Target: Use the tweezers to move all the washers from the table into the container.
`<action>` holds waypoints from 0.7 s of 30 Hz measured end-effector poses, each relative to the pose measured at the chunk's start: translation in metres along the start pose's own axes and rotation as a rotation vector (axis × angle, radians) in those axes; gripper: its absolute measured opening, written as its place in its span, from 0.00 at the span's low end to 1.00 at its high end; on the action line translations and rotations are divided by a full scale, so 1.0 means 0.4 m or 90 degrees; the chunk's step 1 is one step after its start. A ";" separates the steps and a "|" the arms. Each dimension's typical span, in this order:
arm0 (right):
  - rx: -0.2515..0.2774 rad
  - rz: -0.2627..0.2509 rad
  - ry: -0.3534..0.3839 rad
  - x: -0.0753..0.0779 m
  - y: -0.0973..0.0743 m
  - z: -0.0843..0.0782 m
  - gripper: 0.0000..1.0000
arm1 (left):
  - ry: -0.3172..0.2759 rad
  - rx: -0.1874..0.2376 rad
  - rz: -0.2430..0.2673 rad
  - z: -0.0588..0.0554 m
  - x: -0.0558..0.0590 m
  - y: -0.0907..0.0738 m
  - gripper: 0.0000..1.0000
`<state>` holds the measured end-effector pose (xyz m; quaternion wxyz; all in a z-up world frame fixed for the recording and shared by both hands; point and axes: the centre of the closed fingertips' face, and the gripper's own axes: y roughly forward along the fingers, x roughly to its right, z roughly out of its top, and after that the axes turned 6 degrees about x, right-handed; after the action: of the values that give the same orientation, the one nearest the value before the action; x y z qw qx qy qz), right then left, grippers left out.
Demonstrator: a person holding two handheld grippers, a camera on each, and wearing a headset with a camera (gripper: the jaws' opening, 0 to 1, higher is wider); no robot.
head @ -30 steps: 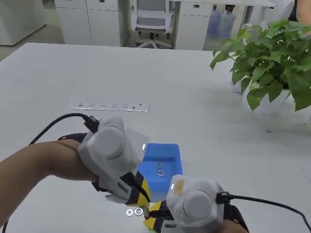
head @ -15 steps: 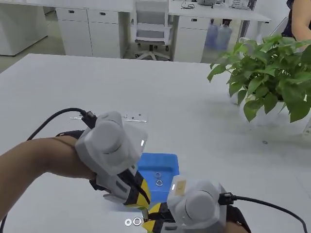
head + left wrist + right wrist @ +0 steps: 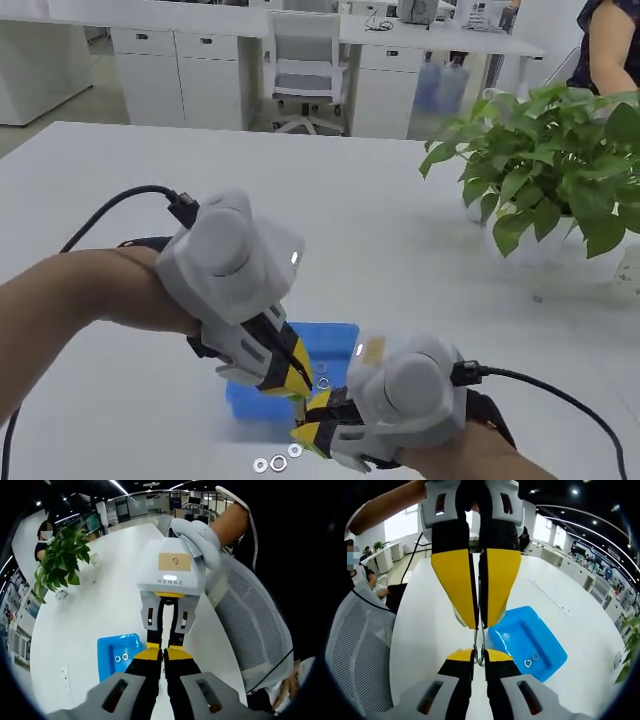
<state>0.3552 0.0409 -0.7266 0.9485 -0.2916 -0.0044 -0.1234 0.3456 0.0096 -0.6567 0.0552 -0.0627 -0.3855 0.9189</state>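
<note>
Left claw [image 3: 162, 653] and right claw [image 3: 479, 656] both pinch the tweezers [image 3: 479, 642] tight, so hold steady and dip slowly to the washers [image 3: 278, 463] on the surface [image 3: 400, 220].

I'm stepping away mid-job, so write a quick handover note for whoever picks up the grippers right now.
Left hand-held gripper: shut on the tweezers.
Right hand-held gripper: shut on the same tweezers, tip to tip with the left.
The blue container sits on the table, under the grippers.
Done: two washers are in the container.
Left: loose washers lie on the table on the container's near side. None is in the tweezers.
</note>
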 end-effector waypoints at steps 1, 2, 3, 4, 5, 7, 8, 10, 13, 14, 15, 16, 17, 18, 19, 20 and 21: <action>0.002 -0.002 -0.001 0.008 0.000 0.005 0.09 | 0.001 0.001 0.001 0.001 -0.005 -0.003 0.06; 0.002 -0.003 -0.002 0.013 0.000 0.009 0.09 | 0.002 0.001 0.004 0.003 -0.012 -0.007 0.06; 0.003 -0.004 -0.004 0.019 0.000 0.012 0.09 | 0.003 0.002 0.006 0.003 -0.019 -0.010 0.06; 0.004 -0.005 -0.006 0.027 0.001 0.016 0.09 | 0.004 0.001 0.008 0.004 -0.024 -0.012 0.06; 0.004 -0.005 -0.009 0.033 0.002 0.019 0.09 | 0.006 0.000 0.010 0.004 -0.032 -0.016 0.06; 0.007 -0.007 -0.012 0.049 0.004 0.026 0.09 | 0.009 -0.001 0.014 0.006 -0.046 -0.021 0.06; 0.008 -0.008 -0.013 0.055 0.006 0.029 0.09 | 0.010 -0.002 0.017 0.005 -0.053 -0.023 0.06; 0.010 -0.010 -0.015 0.073 0.011 0.035 0.09 | 0.011 -0.002 0.022 0.004 -0.069 -0.028 0.06; 0.016 -0.010 -0.020 0.096 0.020 0.042 0.10 | 0.012 -0.002 0.031 0.001 -0.089 -0.034 0.06; 0.017 -0.011 -0.026 0.105 0.023 0.045 0.10 | 0.012 -0.004 0.035 -0.002 -0.097 -0.036 0.06; 0.018 -0.011 -0.031 0.111 0.027 0.047 0.10 | 0.014 -0.005 0.037 -0.003 -0.102 -0.038 0.06; 0.019 -0.010 -0.031 0.120 0.032 0.049 0.10 | 0.015 -0.006 0.040 -0.007 -0.110 -0.039 0.06; 0.019 -0.011 -0.035 0.127 0.035 0.050 0.10 | 0.015 -0.007 0.043 -0.009 -0.115 -0.040 0.06; 0.020 -0.010 -0.040 0.135 0.040 0.051 0.10 | 0.014 -0.006 0.047 -0.013 -0.123 -0.042 0.06; 0.020 -0.009 -0.041 0.140 0.044 0.052 0.10 | 0.012 -0.006 0.049 -0.016 -0.129 -0.042 0.06; 0.021 -0.009 -0.045 0.146 0.048 0.052 0.10 | 0.012 -0.007 0.052 -0.019 -0.134 -0.043 0.06; 0.021 -0.009 -0.048 0.155 0.055 0.052 0.10 | 0.013 -0.009 0.054 -0.024 -0.141 -0.043 0.06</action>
<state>0.4218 0.0556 -0.7165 0.9515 -0.2801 -0.0446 -0.1190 0.4037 0.0198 -0.6471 0.0196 -0.0889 -0.3885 0.9169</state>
